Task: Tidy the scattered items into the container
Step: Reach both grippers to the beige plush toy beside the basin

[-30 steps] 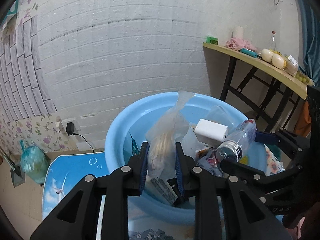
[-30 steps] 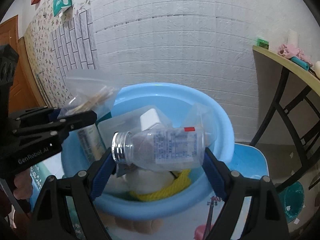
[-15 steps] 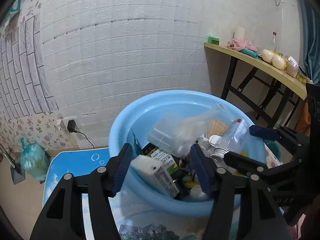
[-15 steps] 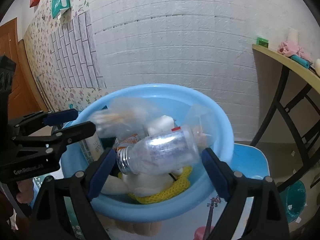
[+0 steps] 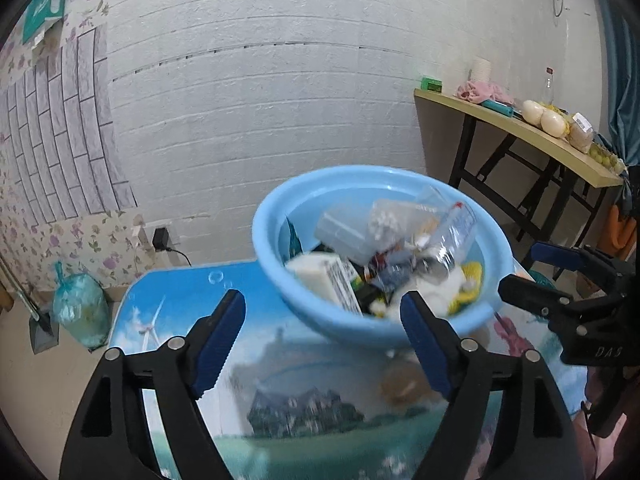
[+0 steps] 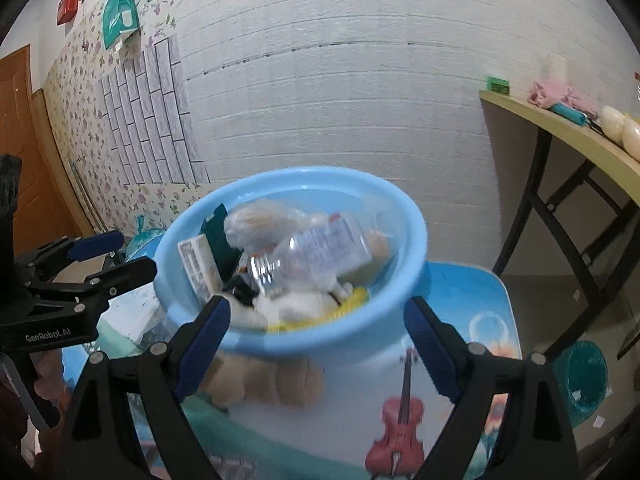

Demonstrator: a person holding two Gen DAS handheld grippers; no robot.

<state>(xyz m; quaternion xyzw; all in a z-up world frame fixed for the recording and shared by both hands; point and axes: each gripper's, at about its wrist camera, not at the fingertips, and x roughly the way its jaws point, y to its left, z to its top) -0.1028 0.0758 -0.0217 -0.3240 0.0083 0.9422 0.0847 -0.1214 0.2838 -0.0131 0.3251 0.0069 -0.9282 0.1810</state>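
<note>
left claw (image 5: 322,336): jaws opening, nothing between them
right claw (image 6: 316,338): jaws wide apart, nothing between them
basin (image 6: 408,216): just beyond both claws, on the picture mat (image 5: 176,300)
done: clear bottle (image 6: 320,250), bag (image 6: 260,220), box (image 5: 328,280) and other bits lie in the basin
left: a brown soft thing (image 6: 272,380) on the mat, near the right claw, under the basin's near edge

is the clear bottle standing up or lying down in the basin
Lying down. The bottle rests on its side atop the pile in the blue basin, open neck toward the camera, clear of both grippers.
</note>
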